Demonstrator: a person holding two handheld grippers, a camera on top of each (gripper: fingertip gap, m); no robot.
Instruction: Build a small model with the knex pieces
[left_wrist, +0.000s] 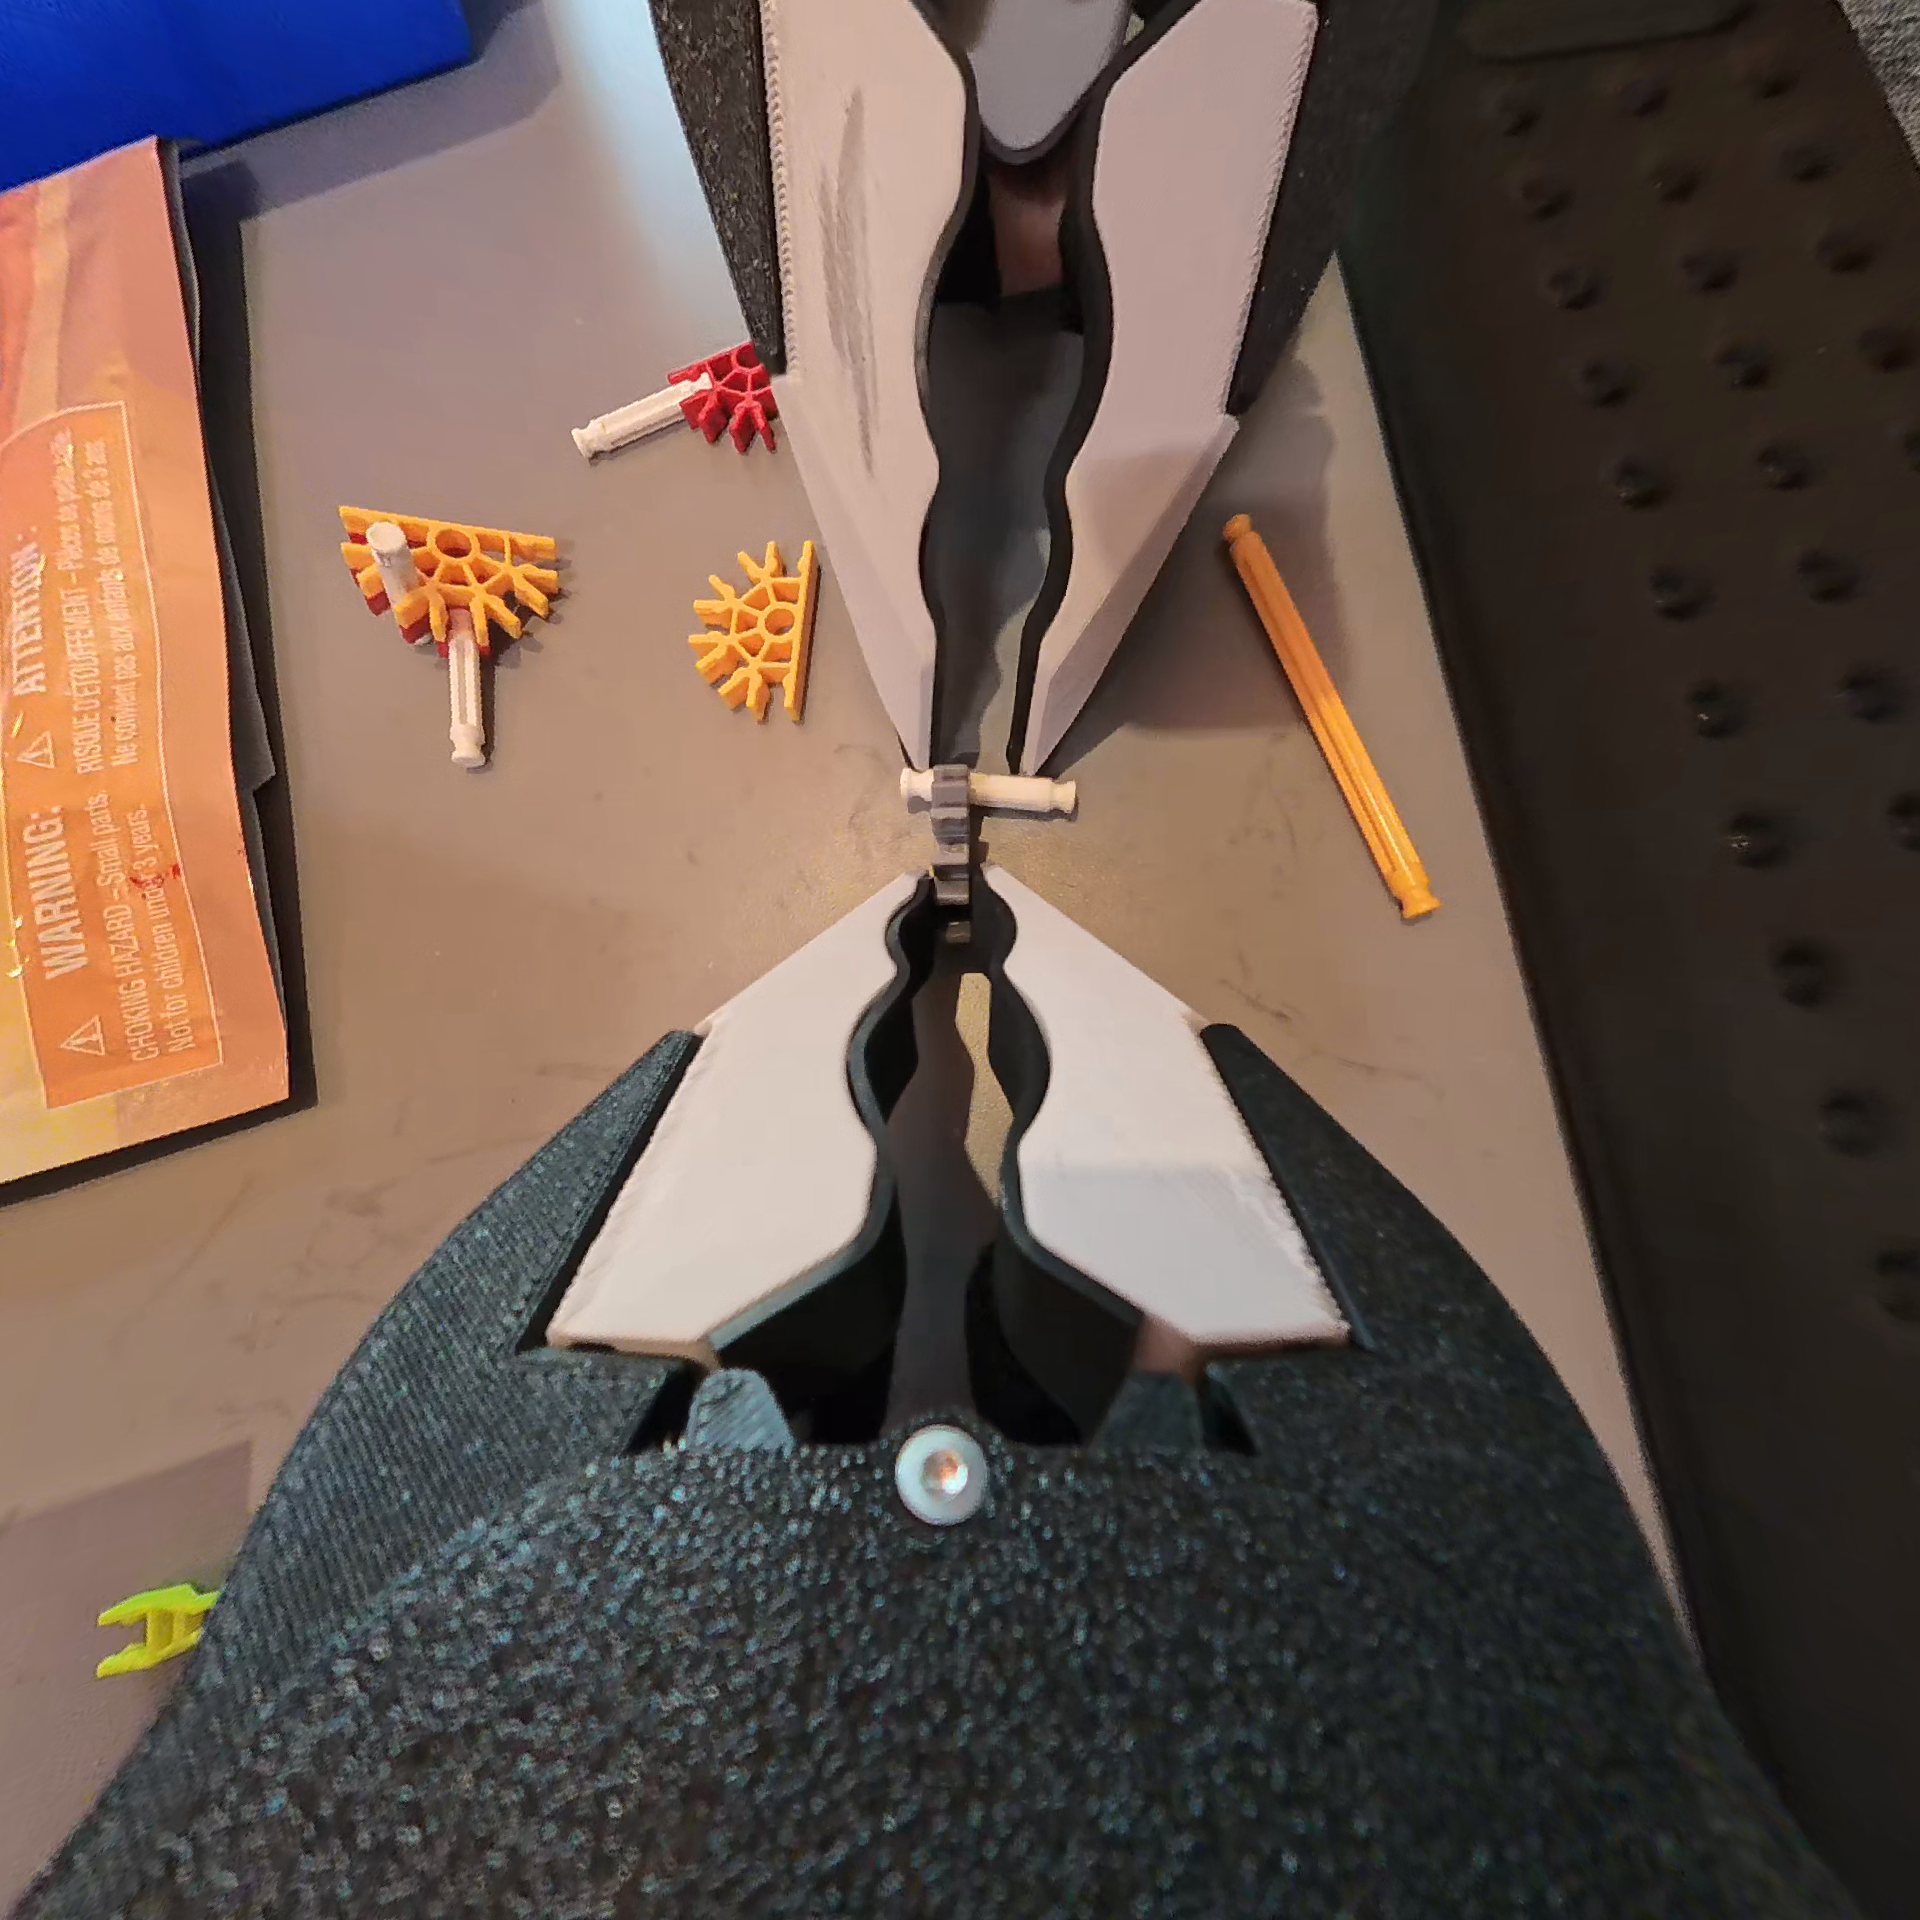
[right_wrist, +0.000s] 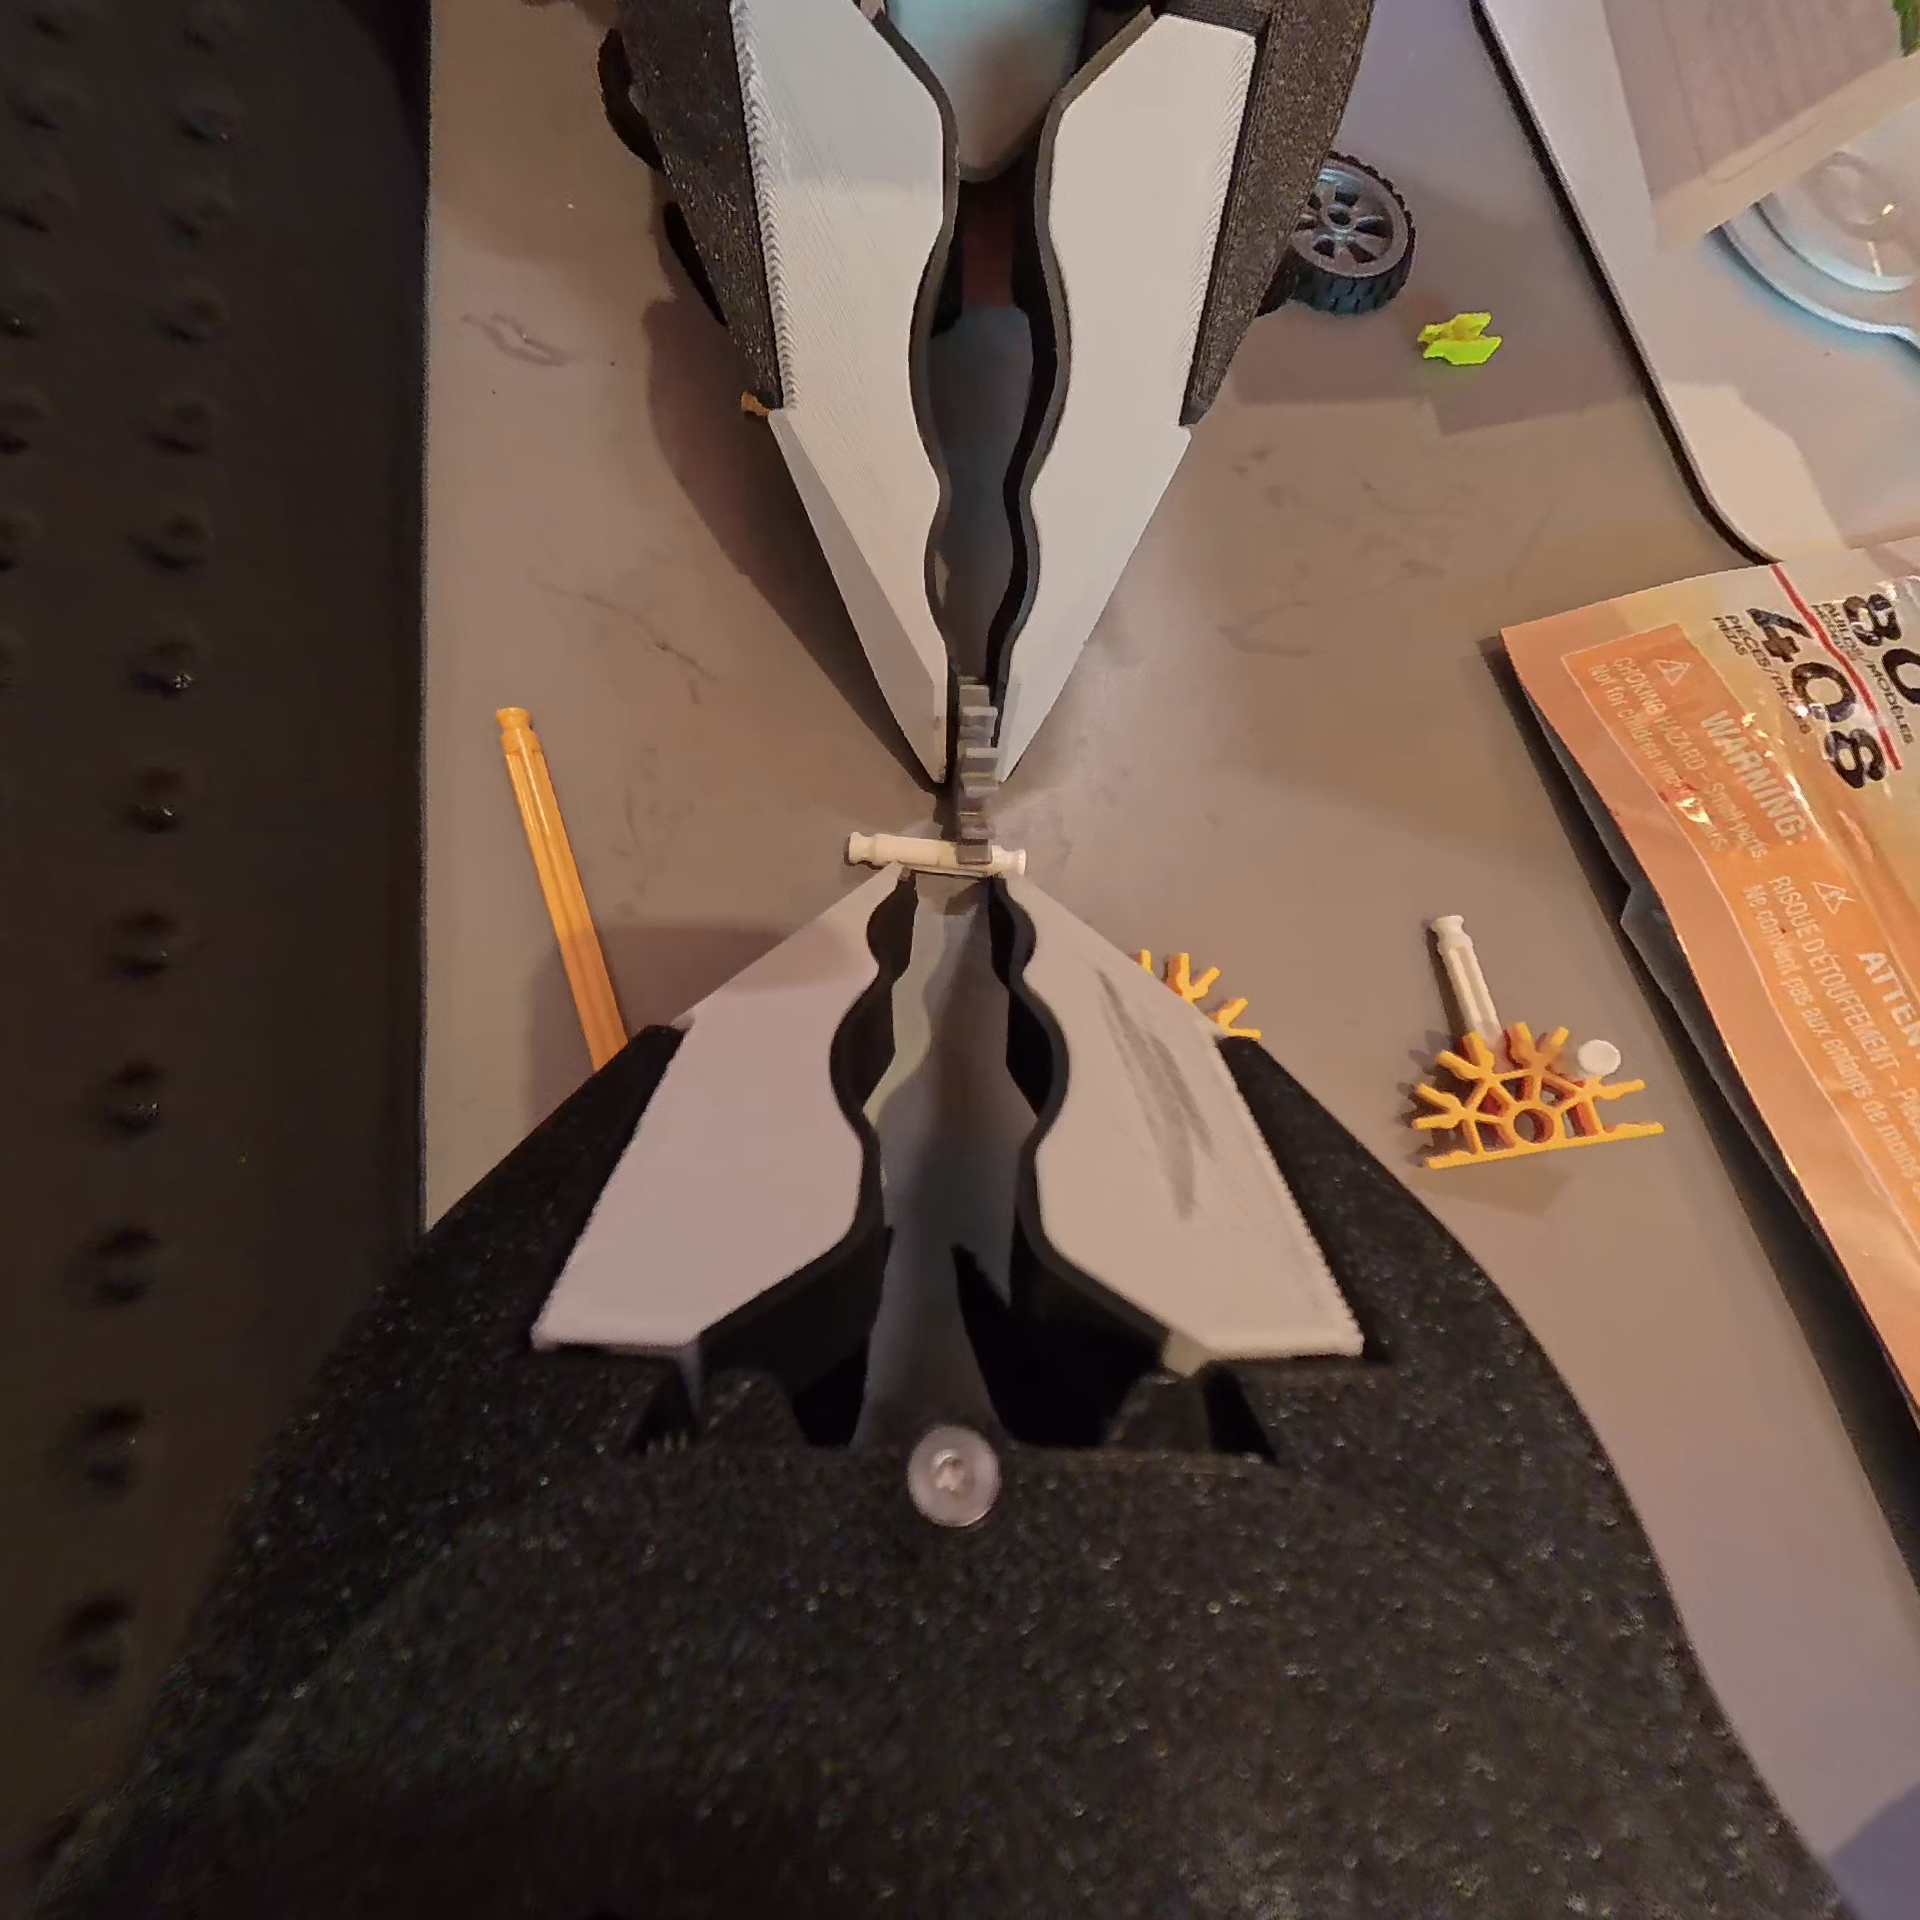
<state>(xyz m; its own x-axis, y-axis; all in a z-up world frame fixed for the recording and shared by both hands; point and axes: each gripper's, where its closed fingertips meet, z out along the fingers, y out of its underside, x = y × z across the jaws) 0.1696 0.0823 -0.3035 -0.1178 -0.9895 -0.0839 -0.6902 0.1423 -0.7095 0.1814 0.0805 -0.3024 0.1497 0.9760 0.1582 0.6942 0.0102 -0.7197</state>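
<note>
The left claw (left_wrist: 954, 899) pinches a grey connector (left_wrist: 951, 831); the right claw (right_wrist: 948, 894) pinches the white rod (right_wrist: 935, 858) through it, above the table (left_wrist: 623, 935). Only the right wrist view shows a wheel (right_wrist: 1351, 249).

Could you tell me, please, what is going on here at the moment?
Two hand-held grippers meet tip to tip above a grey table. The left gripper is shut on a small grey connector; the right gripper is shut on a short white rod, which sits in that connector. Around them lie a long orange rod, yellow and red connectors and an orange packet.
</note>
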